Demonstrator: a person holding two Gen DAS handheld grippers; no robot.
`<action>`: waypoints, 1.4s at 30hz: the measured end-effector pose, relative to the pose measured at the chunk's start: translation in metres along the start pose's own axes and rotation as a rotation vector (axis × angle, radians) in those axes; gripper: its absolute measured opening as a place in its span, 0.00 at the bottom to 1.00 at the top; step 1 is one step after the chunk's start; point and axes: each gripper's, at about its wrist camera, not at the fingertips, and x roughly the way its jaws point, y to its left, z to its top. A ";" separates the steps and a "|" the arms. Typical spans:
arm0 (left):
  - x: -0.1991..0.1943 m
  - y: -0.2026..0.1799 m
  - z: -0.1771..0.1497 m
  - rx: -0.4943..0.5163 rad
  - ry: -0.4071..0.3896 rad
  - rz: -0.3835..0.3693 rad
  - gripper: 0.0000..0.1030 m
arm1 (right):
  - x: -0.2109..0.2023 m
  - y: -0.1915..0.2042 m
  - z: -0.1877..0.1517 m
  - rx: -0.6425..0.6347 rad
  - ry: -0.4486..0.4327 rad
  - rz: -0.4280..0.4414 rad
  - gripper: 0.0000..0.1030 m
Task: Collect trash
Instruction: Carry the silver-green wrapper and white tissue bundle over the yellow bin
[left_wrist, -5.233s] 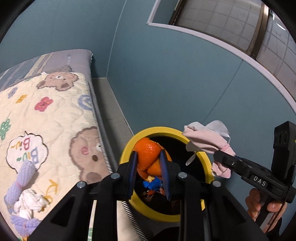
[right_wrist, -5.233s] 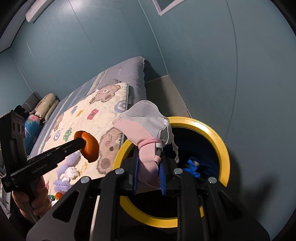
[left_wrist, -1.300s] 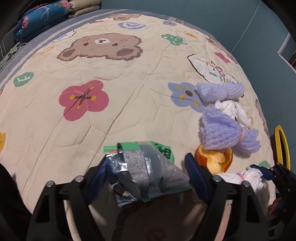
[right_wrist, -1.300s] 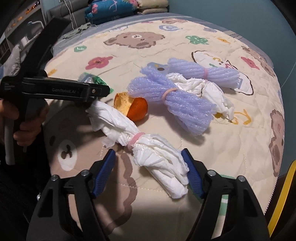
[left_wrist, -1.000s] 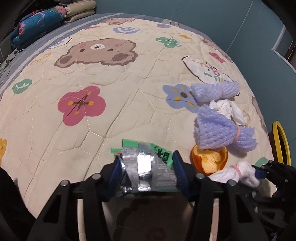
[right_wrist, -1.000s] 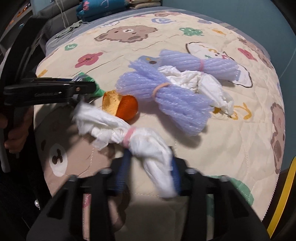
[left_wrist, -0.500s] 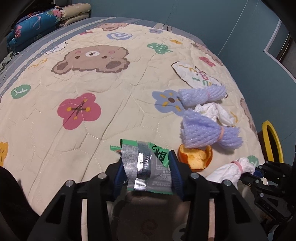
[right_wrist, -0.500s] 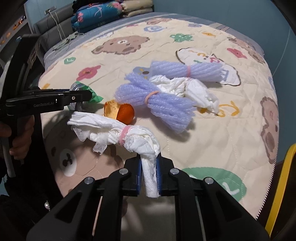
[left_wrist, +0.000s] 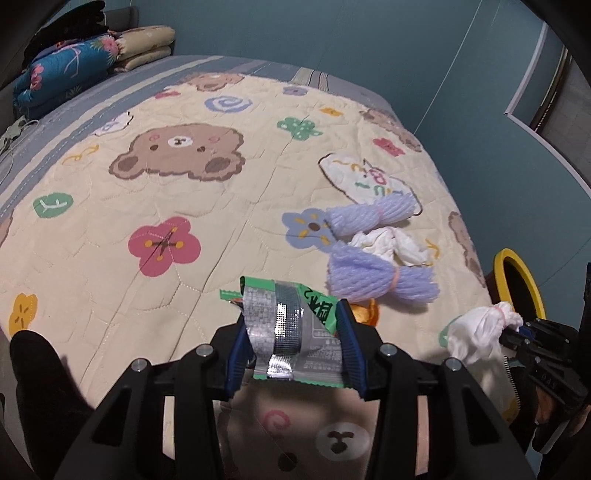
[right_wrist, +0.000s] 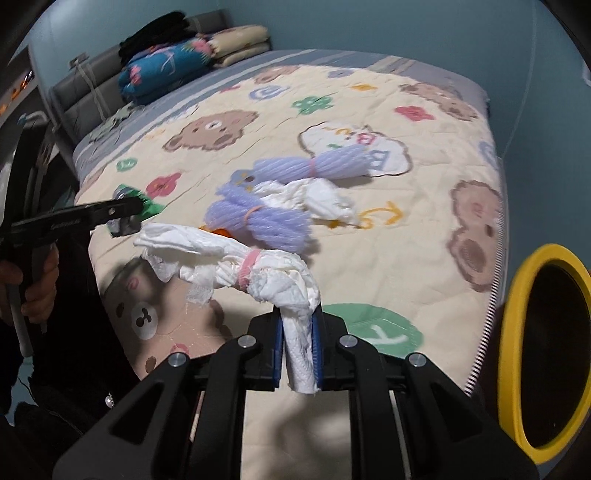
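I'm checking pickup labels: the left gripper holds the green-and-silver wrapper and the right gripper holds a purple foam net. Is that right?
Not quite. The left gripper does hold the green-and-silver wrapper, but the right gripper is shut on a white tissue bundle tied with a pink band; the right wrist view shows it. The purple foam nets lie on the bed.

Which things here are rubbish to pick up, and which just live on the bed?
Rubbish job:
- foil snack wrapper, in left tool
- white tissue bundle, in right tool
- two purple foam nets
- loose white tissue
- orange peel
- yellow-rimmed bin

Just lying about:
- bear quilt
- folded bedding
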 end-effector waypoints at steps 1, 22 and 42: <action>-0.004 -0.002 0.000 0.000 -0.004 -0.006 0.41 | -0.006 -0.006 0.000 0.019 -0.007 -0.007 0.12; -0.053 -0.075 0.030 0.125 -0.118 -0.093 0.41 | -0.096 -0.099 -0.011 0.273 -0.187 -0.109 0.12; -0.045 -0.194 0.049 0.316 -0.124 -0.234 0.41 | -0.148 -0.163 -0.023 0.424 -0.288 -0.200 0.12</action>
